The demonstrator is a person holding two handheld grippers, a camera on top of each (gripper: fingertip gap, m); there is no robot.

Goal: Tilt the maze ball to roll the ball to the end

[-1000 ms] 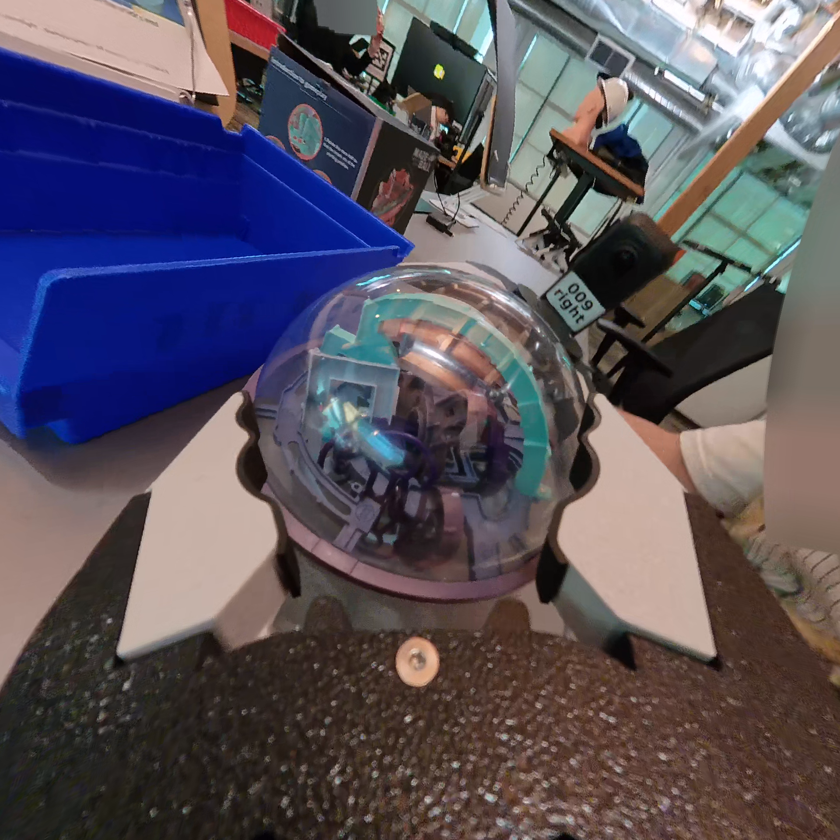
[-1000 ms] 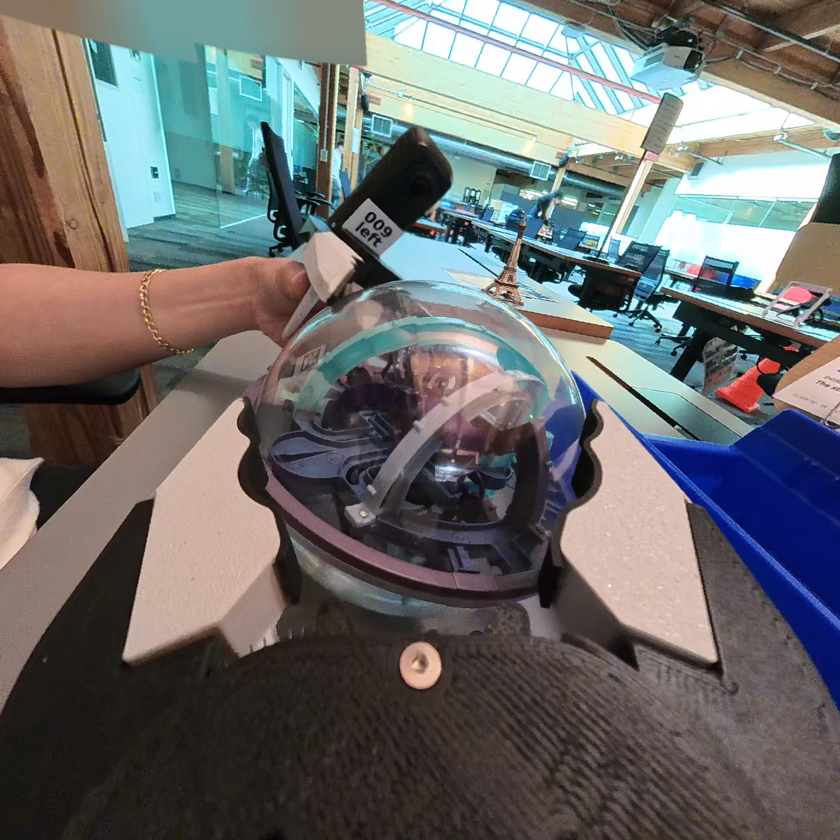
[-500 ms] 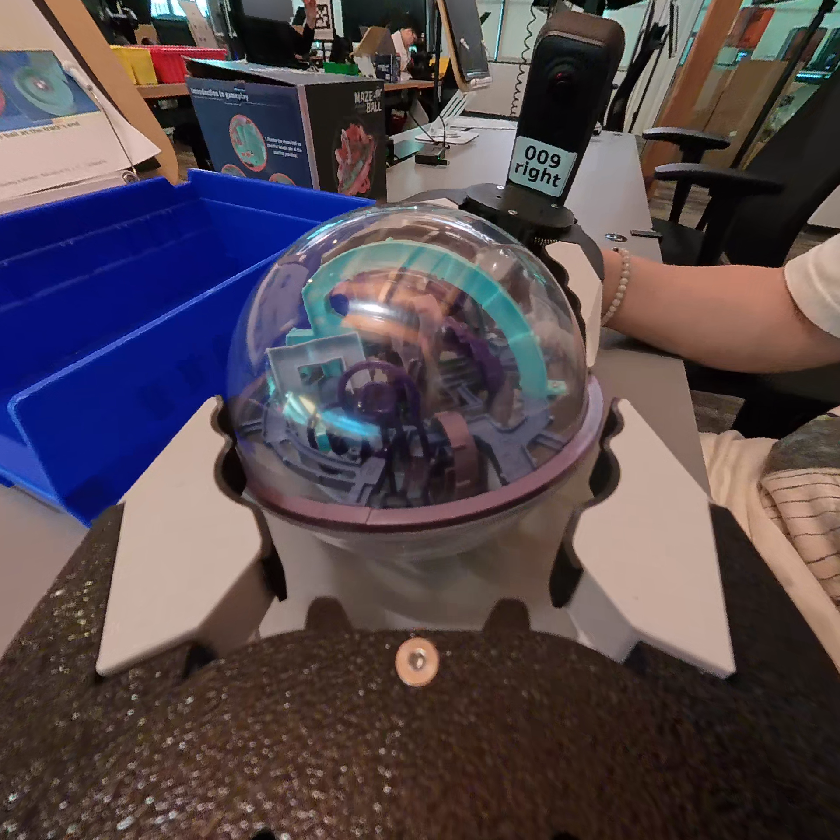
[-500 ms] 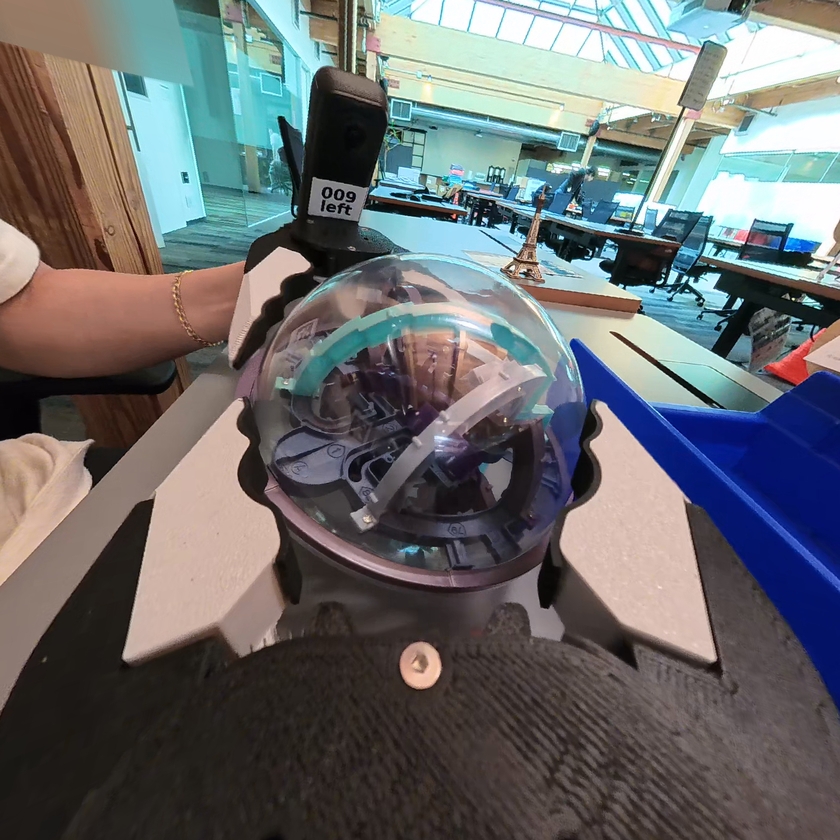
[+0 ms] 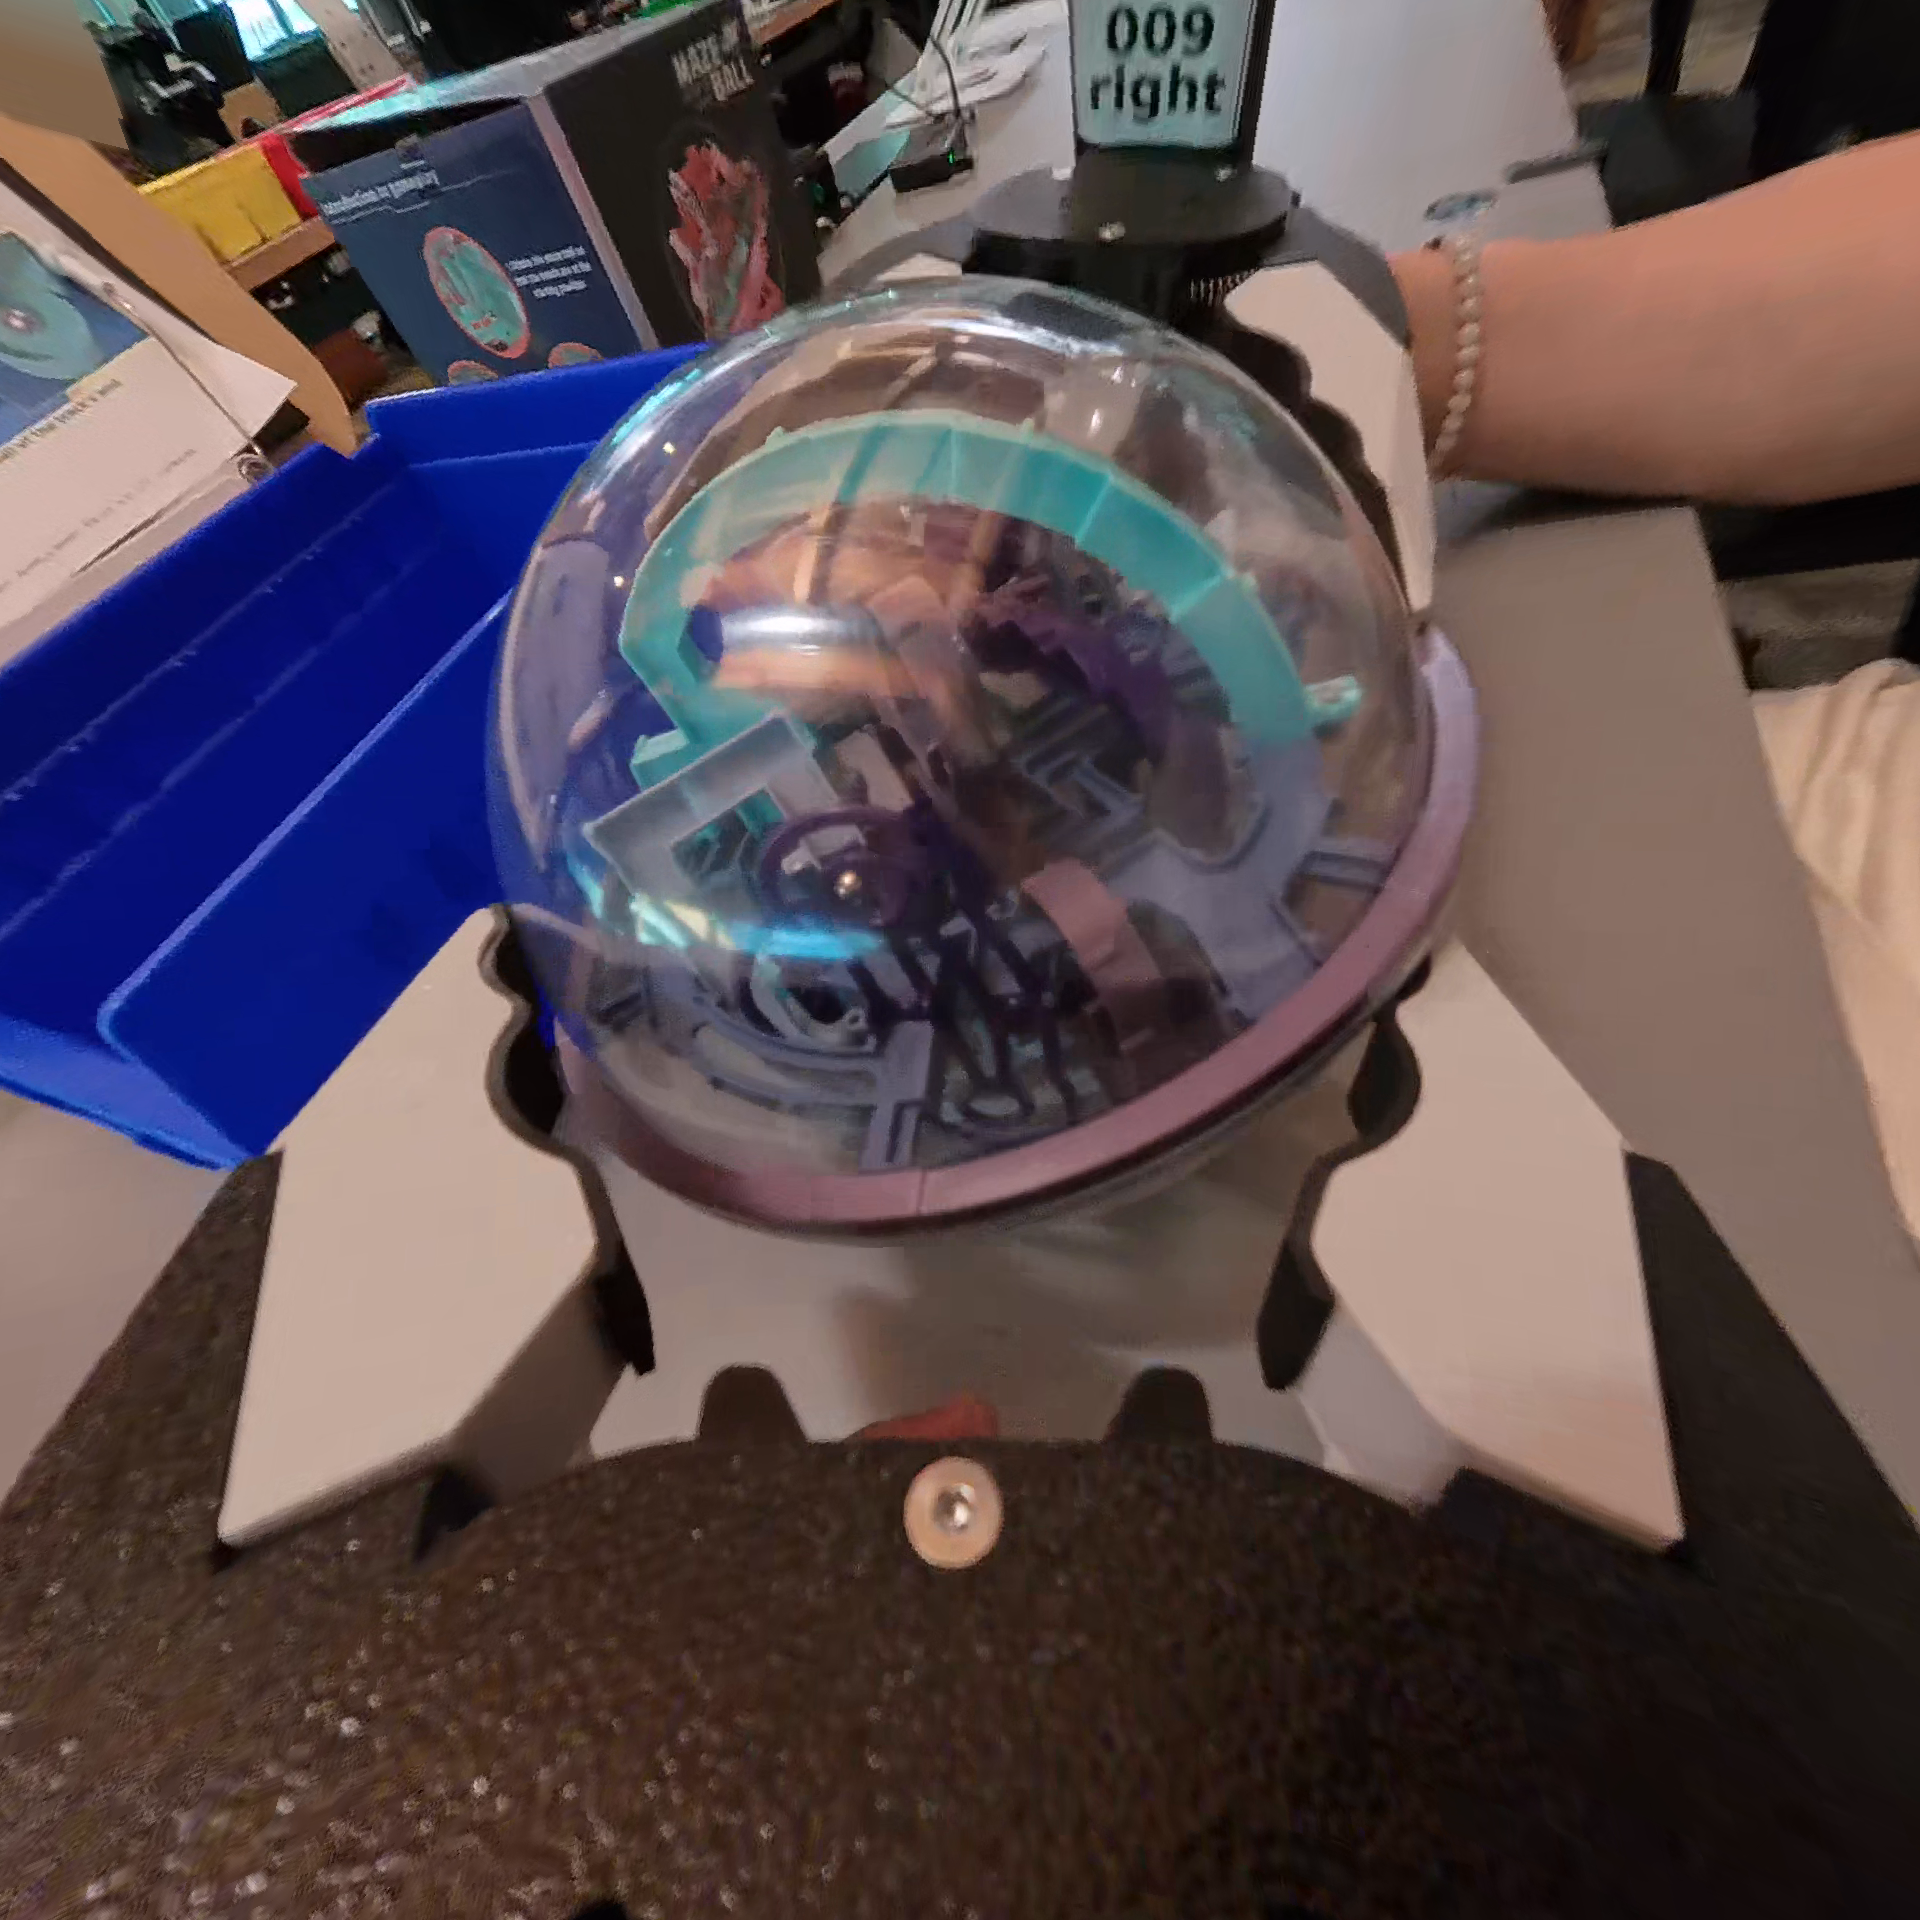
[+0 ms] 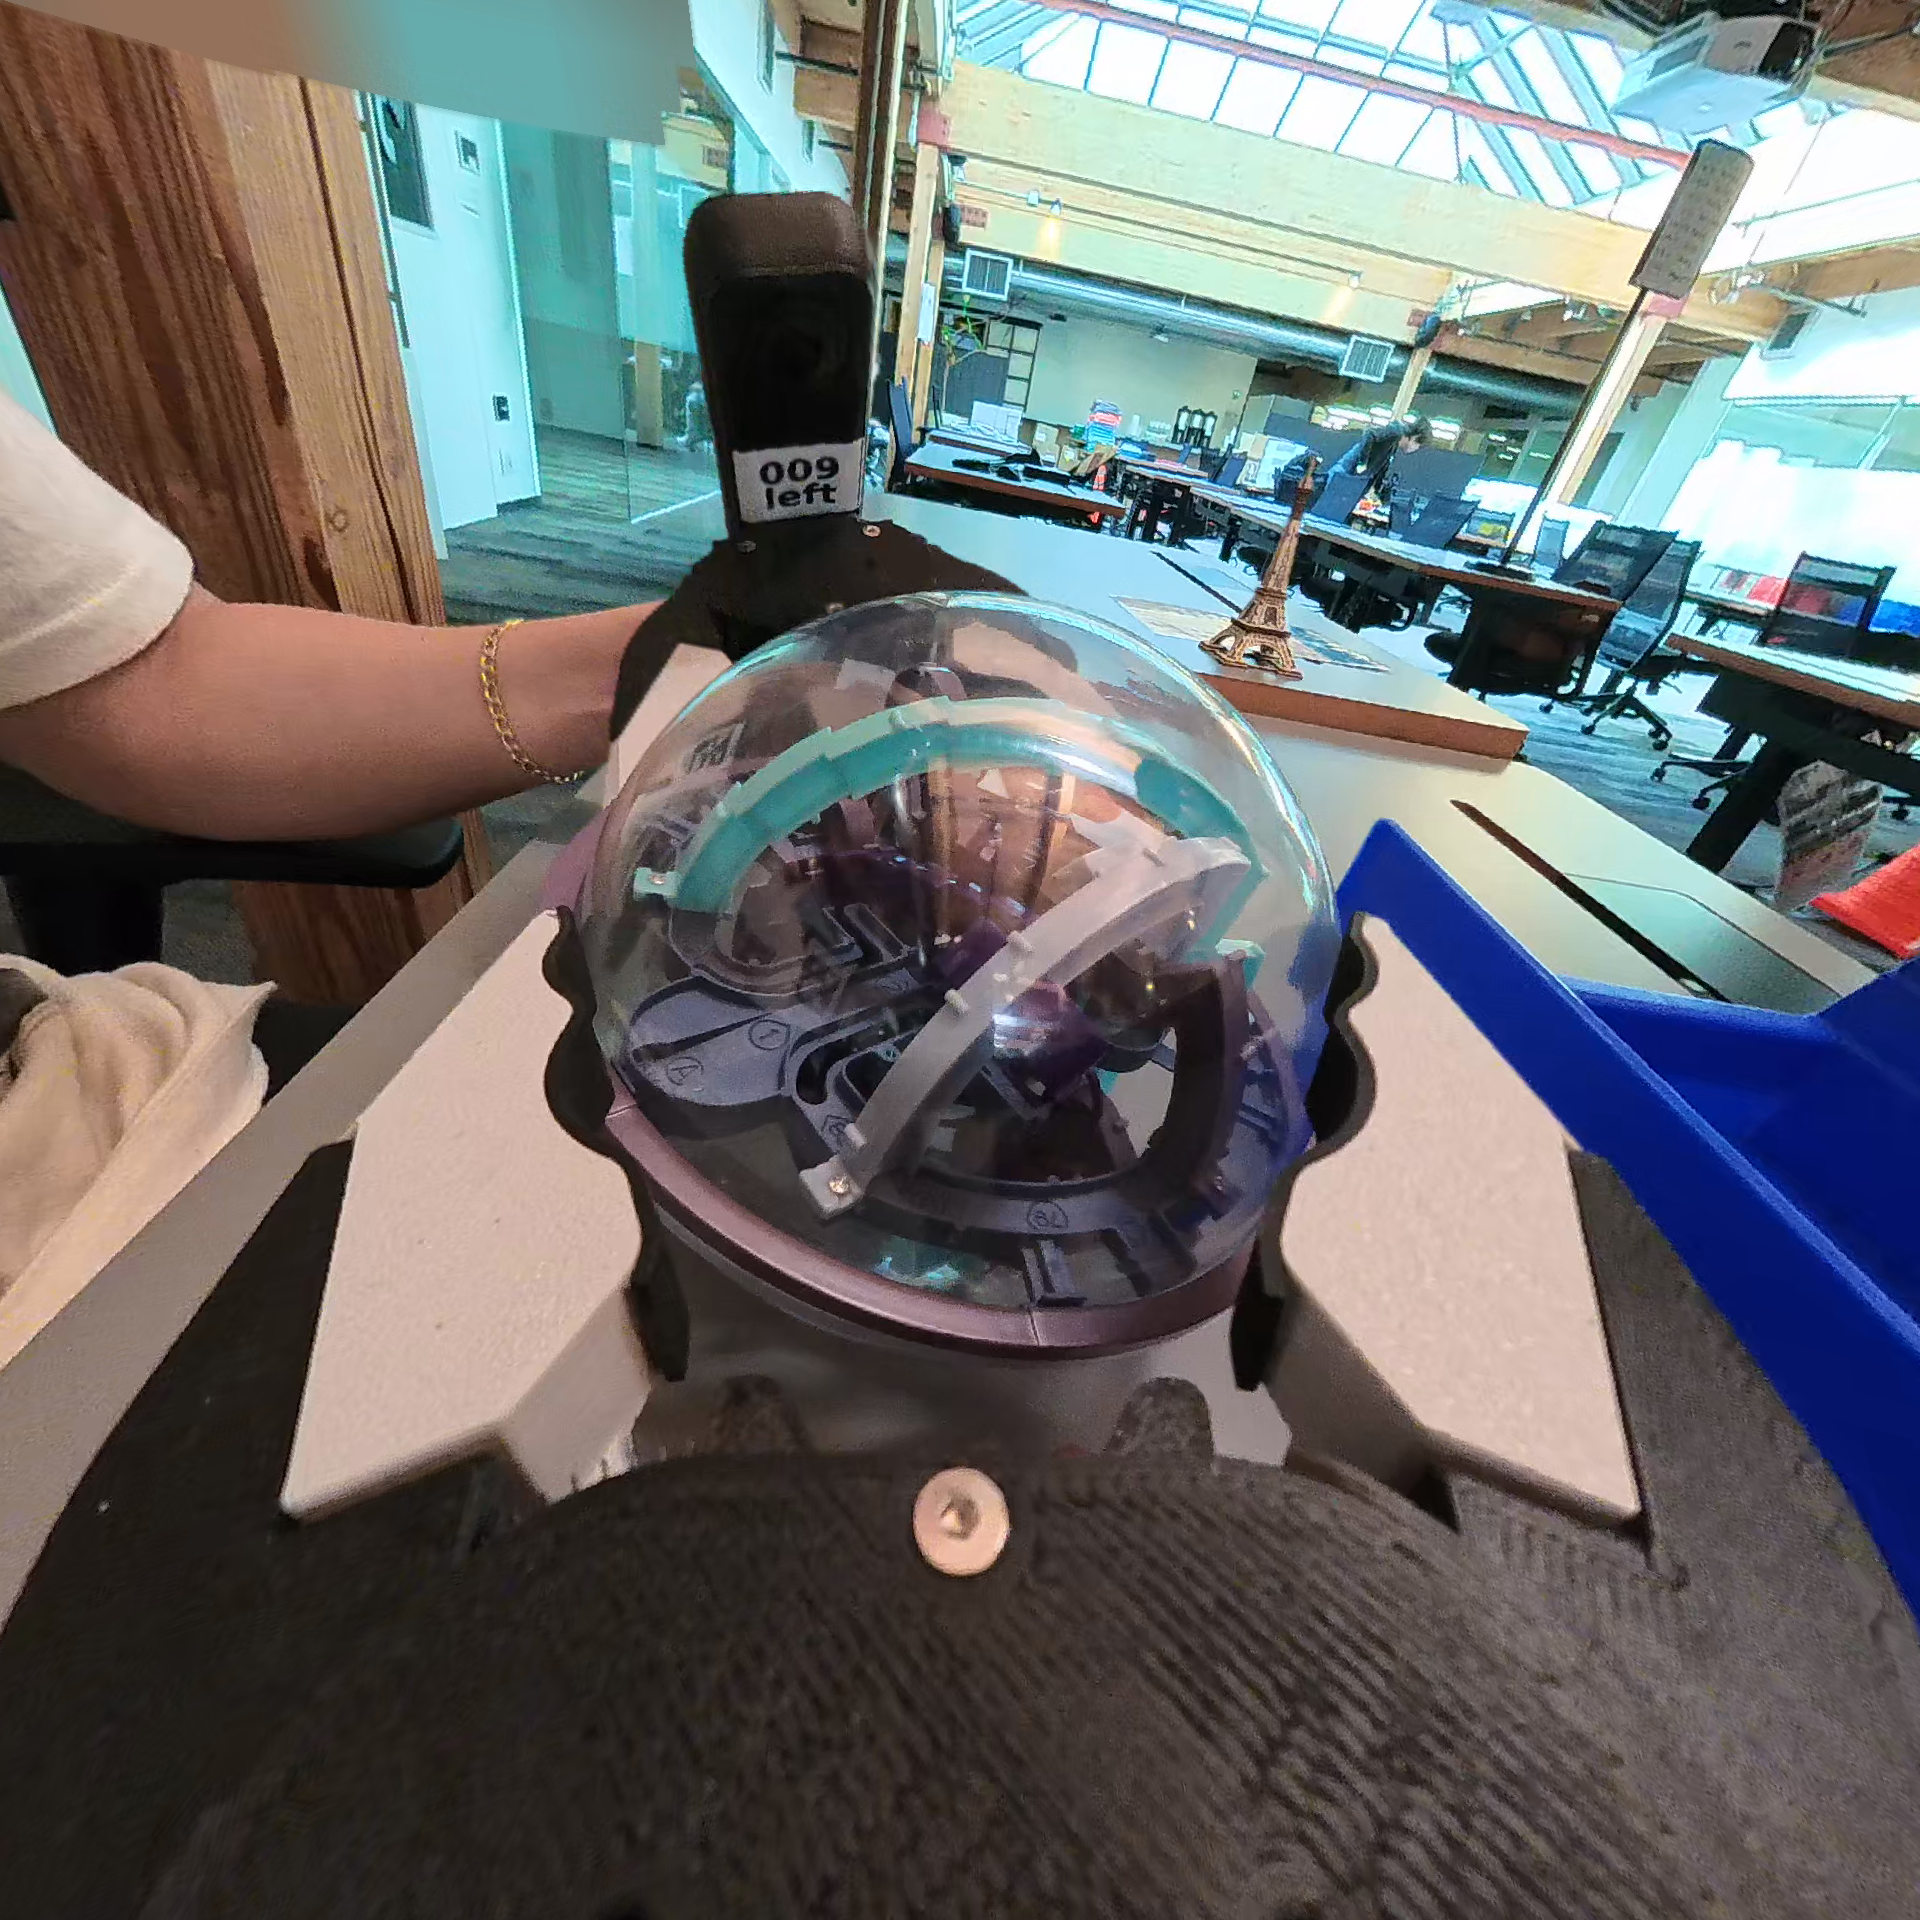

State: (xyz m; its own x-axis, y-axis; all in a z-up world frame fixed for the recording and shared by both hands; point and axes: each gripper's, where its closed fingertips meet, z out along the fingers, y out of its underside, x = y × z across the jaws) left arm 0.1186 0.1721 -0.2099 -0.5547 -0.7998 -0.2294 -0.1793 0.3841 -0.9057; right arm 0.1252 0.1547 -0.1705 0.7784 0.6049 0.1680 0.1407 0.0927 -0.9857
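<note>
Both grippers, the left gripper (image 5: 961, 1039) and the right gripper (image 6: 951, 1039), squeeze the clear maze ball (image 5: 966, 748) from opposite sides, right beside the blue bin (image 5: 260, 727).

— From my seat I see a blue bin (image 5: 239, 748) left of centre, and a dark printed box (image 5: 561, 208) standing behind it.

— My other feed shows a small tower model (image 6: 1262, 613) on a wooden board (image 6: 1382, 707), office desks (image 6: 1455, 561) beyond.
</note>
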